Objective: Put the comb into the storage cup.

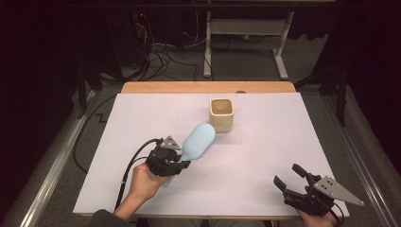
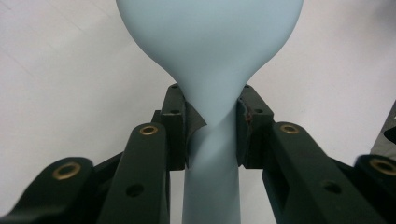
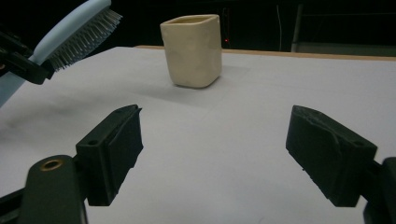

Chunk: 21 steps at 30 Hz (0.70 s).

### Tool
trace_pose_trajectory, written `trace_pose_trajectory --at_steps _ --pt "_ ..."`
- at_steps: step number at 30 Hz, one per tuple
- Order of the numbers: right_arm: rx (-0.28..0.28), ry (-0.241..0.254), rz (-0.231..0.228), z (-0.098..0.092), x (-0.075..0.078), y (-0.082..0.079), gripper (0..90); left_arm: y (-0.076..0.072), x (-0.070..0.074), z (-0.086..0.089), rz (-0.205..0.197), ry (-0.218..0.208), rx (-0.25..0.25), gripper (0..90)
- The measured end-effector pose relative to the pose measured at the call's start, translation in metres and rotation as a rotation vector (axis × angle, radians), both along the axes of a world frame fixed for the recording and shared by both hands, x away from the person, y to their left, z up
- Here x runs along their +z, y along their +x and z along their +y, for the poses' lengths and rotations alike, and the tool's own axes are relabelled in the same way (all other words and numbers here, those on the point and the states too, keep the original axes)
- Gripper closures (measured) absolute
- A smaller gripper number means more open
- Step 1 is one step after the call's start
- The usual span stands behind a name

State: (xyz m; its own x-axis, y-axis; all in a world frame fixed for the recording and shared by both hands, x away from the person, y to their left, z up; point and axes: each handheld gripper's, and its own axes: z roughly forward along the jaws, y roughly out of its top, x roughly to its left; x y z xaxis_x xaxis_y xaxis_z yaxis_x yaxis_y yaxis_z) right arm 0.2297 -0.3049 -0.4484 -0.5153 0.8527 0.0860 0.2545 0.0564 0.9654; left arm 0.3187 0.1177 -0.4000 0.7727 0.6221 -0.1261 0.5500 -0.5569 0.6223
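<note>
High view: a fixed camera above the near edge of the worktop [image 1: 265, 142] looks forward and down, taking in the whole sheet and the floor beyond its far edge. Left gripper view: rides the left hand-held gripper [image 2: 212, 123], very close along the brush [image 2: 210, 46] it clamps, facing down onto the worktop. Right gripper view: sits low near the near right corner on the right hand-held gripper [image 3: 212, 154], looking level toward the far edge. It shares the cup [image 3: 191, 49] and brush with the high view.
</note>
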Motion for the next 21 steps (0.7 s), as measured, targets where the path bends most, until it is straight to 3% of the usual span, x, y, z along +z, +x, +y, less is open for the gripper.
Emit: trace_pose_trajectory --at_steps 21 --pt "0.135 0.009 0.027 0.051 0.006 0.009 15.5 -0.010 -0.004 -0.015 -0.019 -0.017 -0.042 69.7"
